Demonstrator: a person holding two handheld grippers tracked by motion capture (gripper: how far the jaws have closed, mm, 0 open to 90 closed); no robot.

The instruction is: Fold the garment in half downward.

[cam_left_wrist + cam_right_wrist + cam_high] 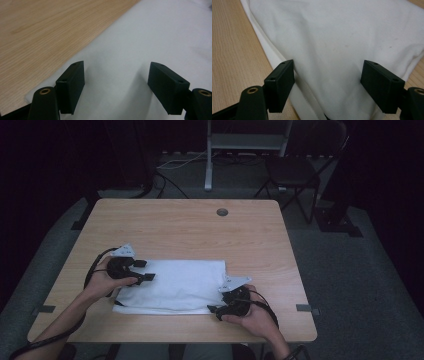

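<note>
A folded white cloth (175,285) lies flat on the wooden table (190,225), toward the near edge. My left gripper (146,270) hovers over the cloth's left end, held from the left side. In the left gripper view its jaws (116,66) stand wide apart just above the cloth (150,37), close to its edge, with bare wood (37,30) beside them. My right gripper (216,301) sits at the cloth's near right corner. In the right gripper view its jaws (328,63) are spread on either side of the layered cloth (332,32), with no pad pressing on it.
A round cable hole (222,212) sits at the table's far middle. Beyond the table stand a folding chair (300,170) and a metal stand leg (207,160), with cables on the grey floor. The table's near edge is close to both hands.
</note>
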